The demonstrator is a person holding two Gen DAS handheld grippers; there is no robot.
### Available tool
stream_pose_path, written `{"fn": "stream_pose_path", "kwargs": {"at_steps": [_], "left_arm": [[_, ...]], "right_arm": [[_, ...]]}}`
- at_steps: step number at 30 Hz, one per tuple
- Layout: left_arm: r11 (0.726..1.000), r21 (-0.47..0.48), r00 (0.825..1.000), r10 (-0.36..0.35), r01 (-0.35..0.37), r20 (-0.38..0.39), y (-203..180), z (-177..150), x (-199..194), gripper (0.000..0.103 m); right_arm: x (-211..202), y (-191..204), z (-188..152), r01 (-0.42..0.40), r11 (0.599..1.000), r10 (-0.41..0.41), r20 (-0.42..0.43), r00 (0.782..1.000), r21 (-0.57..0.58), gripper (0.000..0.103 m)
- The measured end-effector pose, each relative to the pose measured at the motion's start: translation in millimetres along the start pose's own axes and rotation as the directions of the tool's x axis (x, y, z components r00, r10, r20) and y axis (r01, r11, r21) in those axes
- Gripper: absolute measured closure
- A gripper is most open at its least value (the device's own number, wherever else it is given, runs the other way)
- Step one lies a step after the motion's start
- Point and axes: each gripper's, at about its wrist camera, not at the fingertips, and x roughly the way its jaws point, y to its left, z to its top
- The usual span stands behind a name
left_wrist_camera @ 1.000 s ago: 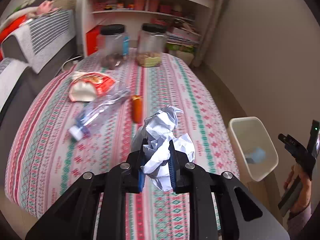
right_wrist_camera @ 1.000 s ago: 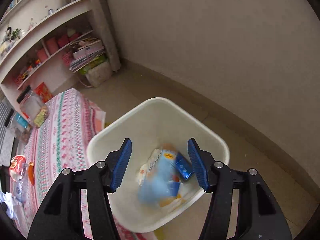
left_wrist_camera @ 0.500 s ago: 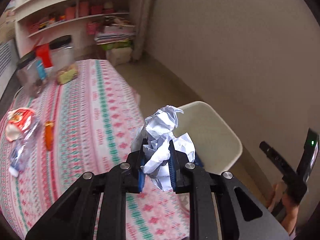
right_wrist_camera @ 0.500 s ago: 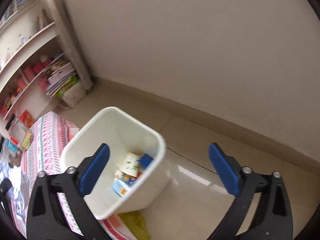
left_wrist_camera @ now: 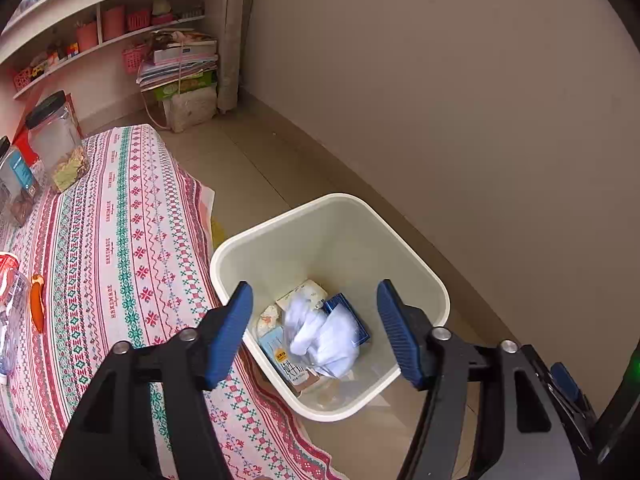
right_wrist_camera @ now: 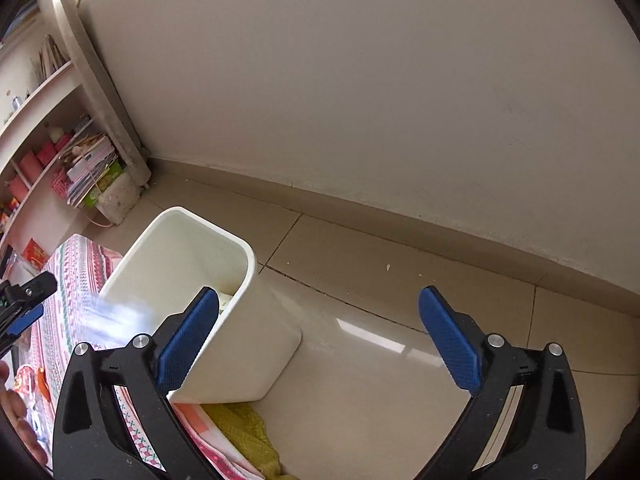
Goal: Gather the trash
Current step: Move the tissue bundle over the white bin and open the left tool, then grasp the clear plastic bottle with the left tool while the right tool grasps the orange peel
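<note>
The left hand-held gripper [left_wrist_camera: 314, 330] is positioned above the white trash bin [left_wrist_camera: 256, 236], jaws spread wide and holding nothing; directly below and between its blue fingertips [left_wrist_camera: 230, 332], a blurred crumpled paper ball [left_wrist_camera: 324, 334] is inside the bin among a milk carton [left_wrist_camera: 286, 360] and a blue box [left_wrist_camera: 348, 312]. The right hand-held gripper [right_wrist_camera: 320, 340] is likewise fully open and empty, with the bin [right_wrist_camera: 240, 340] just ahead of its left fingertip and bare floor tile [right_wrist_camera: 360, 280] ahead of the rest. To the left of the left hand-held gripper, the tabletop [left_wrist_camera: 120, 240], covered with a patterned cloth, carries a clear jar [left_wrist_camera: 56, 140] and an orange wrapper [left_wrist_camera: 37, 306].
</note>
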Motion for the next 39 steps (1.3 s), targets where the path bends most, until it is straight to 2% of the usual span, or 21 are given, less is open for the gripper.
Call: {"fn": "stream_pose_path", "kwargs": {"at_steps": [7,10,17,21,29,32,35,39], "left_arm": [[0.994,0.028,0.995,0.101,-0.101,0.029,11.8,-22.2,-16.4,0.025],[0.99,0.023,0.989,0.138,-0.14,0.048,20.2,-32.8,-29.0,0.023],[0.966,-0.001,0.961,0.258,-0.259,0.101,52.1,-49.8,-53.8,0.019],[0.946,-0.021,0.938,0.324,-0.324,0.122,70.5,-59.5,-65.7,0.015],[0.924,-0.079,0.922,0.379,-0.373,0.076,115.5,-75.0,-70.6,0.015],[0.912,-0.096,0.913,0.404,-0.399,0.047,135.6,-82.6,-68.0,0.015],[0.89,-0.096,0.894,0.448,-0.447,-0.006,165.7,-91.1,-63.4,0.014],[0.845,-0.116,0.853,0.519,-0.523,-0.061,216.9,-97.3,-60.2,0.014]], "right_arm": [[-6.9,25.6,-4.6,-0.002,0.998,0.003,0.027,1.0,-0.061,0.007],[-11.6,43.5,-11.6,-0.009,0.995,0.012,0.032,0.999,-0.098,0.007],[-18.3,80.2,-31.2,-0.027,0.985,0.033,0.032,0.999,-0.171,0.007],[-25.8,105.4,-44.4,-0.055,0.975,0.066,0.043,0.997,-0.217,0.007],[-39.6,156.3,-62.7,-0.092,0.937,0.115,0.051,0.992,-0.337,0.007],[-37.2,169.8,-73.1,-0.105,0.924,0.12,0.019,0.993,-0.369,0.007],[-33.7,181.7,-84.0,-0.121,0.911,0.123,-0.022,0.992,-0.394,0.007],[-29.5,199.3,-96.8,-0.144,0.896,0.129,-0.064,0.99,-0.42,0.007]]}}
